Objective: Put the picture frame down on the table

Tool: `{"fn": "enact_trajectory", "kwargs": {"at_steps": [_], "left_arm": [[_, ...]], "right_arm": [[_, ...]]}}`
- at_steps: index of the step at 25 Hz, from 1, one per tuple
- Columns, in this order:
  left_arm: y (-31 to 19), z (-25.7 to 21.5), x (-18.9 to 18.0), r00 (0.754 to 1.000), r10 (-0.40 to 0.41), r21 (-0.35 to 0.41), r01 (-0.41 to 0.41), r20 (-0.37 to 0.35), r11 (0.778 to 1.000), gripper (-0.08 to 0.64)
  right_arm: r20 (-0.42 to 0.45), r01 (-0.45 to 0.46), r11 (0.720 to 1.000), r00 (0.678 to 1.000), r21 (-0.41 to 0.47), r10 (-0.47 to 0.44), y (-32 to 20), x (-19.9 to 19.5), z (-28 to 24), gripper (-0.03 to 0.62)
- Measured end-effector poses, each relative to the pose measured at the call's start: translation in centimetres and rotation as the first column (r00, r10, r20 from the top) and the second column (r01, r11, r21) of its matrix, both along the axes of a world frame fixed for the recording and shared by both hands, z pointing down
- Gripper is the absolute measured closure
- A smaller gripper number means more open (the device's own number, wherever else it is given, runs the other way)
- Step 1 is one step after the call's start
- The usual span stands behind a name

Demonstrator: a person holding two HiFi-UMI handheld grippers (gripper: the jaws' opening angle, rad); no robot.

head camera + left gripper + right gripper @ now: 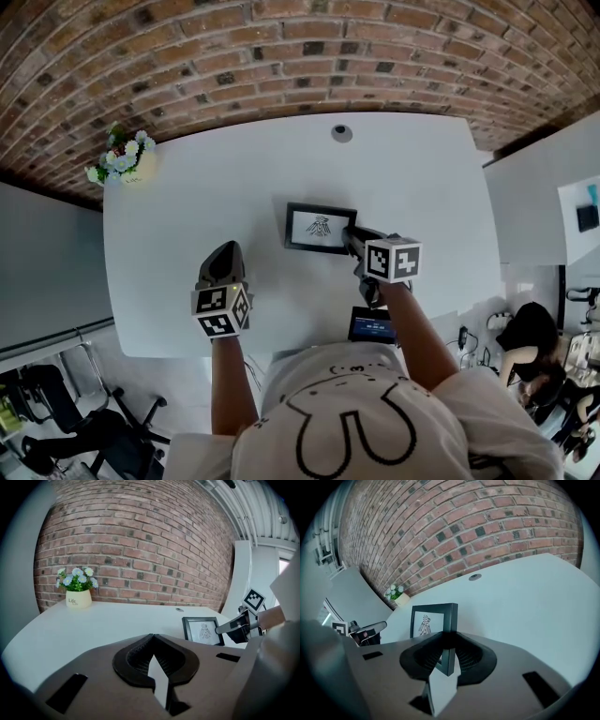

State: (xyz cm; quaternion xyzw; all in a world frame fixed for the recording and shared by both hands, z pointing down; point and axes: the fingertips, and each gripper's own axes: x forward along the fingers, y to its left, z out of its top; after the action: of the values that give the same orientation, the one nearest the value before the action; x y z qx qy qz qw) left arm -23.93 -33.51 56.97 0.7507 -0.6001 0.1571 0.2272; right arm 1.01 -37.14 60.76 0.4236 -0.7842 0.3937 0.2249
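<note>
Far left of the white table [187,206] there's a little pot of flowers [125,161] by the brick wall, well away from everything else. The left gripper [225,249] hovers over the near part of the table with its jaws pressed together on nothing. Right of it, about mid-table, the black picture frame [321,228] is tipped back low over the top (can't tell if its bottom edge touches), and the right gripper [449,641] is clamped on its right edge.
</note>
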Motion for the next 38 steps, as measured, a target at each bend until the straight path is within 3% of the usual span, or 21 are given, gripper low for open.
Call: {"fn": "enact_trajectory", "kwargs": {"at_steps": [12, 19, 30, 38], "left_arm": [[0.5, 0.1, 0.2, 1.0, 0.004, -0.001, -0.004, -0.002, 1.0, 0.548], [0.6, -0.1, -0.2, 1.0, 0.002, 0.002, -0.002, 0.0, 1.0, 0.548], [0.6, 0.2, -0.6, 1.0, 0.002, -0.003, -0.002, -0.002, 1.0, 0.548], [0.5, 0.3, 0.0, 1.0, 0.024, 0.003, -0.024, -0.008, 1.0, 0.549]], "right_arm": [[-0.148, -0.051, 0.998, 0.988, 0.024, 0.054, 0.1, 1.0, 1.2, 0.512], [-0.253, -0.093, 0.996, 0.963, 0.013, 0.094, -0.1, 1.7, 2.9, 0.505], [-0.257, -0.09, 0.995, 0.962, 0.043, 0.098, -0.3, 1.4, 3.2, 0.503], [-0.231, -0.133, 0.991, 0.964, 0.0, 0.13, -0.4, 1.9, 3.6, 0.457]]}}
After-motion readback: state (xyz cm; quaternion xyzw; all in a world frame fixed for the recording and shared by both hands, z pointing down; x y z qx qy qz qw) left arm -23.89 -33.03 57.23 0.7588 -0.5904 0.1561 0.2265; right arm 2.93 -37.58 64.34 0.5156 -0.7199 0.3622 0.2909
